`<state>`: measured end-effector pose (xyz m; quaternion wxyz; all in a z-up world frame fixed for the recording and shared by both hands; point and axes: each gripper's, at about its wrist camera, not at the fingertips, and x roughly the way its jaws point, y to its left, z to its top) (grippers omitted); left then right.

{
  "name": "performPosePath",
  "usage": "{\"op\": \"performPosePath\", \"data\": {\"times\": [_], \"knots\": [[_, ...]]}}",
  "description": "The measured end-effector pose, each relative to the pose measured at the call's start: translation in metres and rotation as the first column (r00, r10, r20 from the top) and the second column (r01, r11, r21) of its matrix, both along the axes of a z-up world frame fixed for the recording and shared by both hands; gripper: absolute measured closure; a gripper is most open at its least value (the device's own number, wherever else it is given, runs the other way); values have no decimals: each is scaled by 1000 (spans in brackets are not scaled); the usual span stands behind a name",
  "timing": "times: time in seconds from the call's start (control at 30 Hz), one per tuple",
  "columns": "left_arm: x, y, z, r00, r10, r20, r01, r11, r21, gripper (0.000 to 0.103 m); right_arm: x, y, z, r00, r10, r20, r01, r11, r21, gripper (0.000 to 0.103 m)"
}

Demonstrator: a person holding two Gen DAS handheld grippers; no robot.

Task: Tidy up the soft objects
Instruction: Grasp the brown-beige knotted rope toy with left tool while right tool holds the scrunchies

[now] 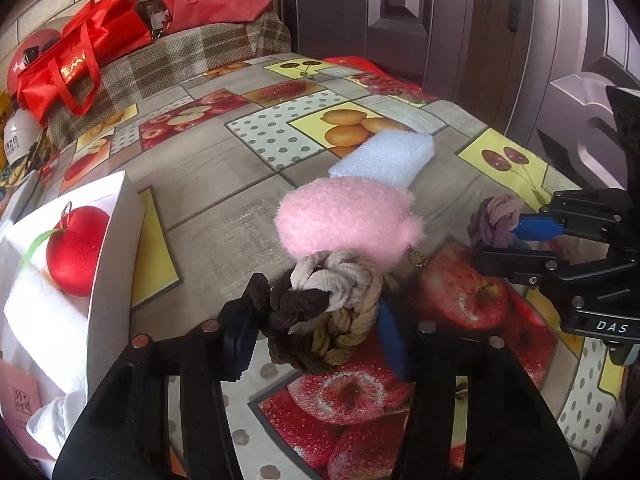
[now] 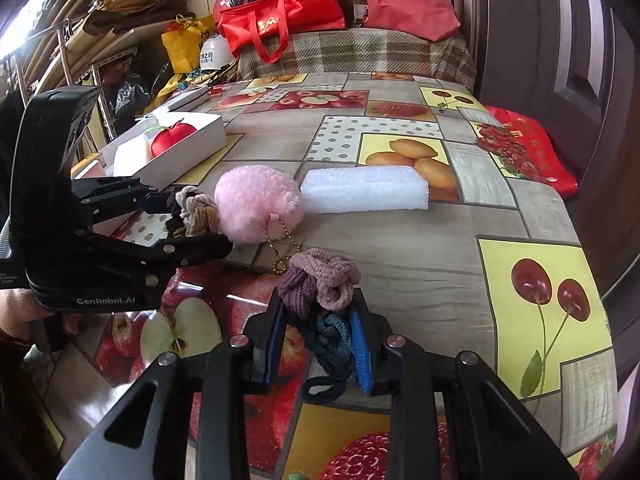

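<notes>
Your left gripper (image 1: 320, 316) clamps the brown-and-beige hair ties (image 1: 328, 312), your right gripper (image 2: 320, 336) the purple ones (image 2: 320, 284) (both mid-carry); next, reach the white box (image 2: 200, 140).

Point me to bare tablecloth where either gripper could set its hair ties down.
Free: the tablecloth right of the purple hair ties, below the foam block; also between the white box and foam block. Crowded: around the pink pompom, beside the brown hair ties.

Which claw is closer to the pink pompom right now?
Left. The left claw, shut on the brown hair ties, sits right beside the pink pompom; the right claw, holding the purple hair ties, is farther off.
</notes>
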<state>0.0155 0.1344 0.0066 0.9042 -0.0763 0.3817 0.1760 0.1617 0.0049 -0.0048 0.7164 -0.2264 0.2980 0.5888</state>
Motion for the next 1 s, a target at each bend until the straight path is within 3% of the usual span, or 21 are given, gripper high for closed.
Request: {"op": "performPosePath", "data": {"times": [0.13,0.33,0.5,0.63,1.0], "knots": [[-20,-7,12,996,-15,86,14,1000,7,58,-1,-4,4,999,-23,23,23,999,25,73],[-56,-23,30,977,2,215,-20,996,83,57,-10,-25,24,992,-100,84,80,974,213,73],[-76,-28,36,959,27,281,-61,992,111,57,-27,-26,34,985,-136,108,96,945,312,73],[-85,-30,37,952,36,304,-78,989,126,57,-44,-24,39,983,-145,117,93,927,363,73],[-112,-33,39,940,46,339,-101,984,147,57,-77,-14,42,986,-114,119,59,918,392,73]]}}
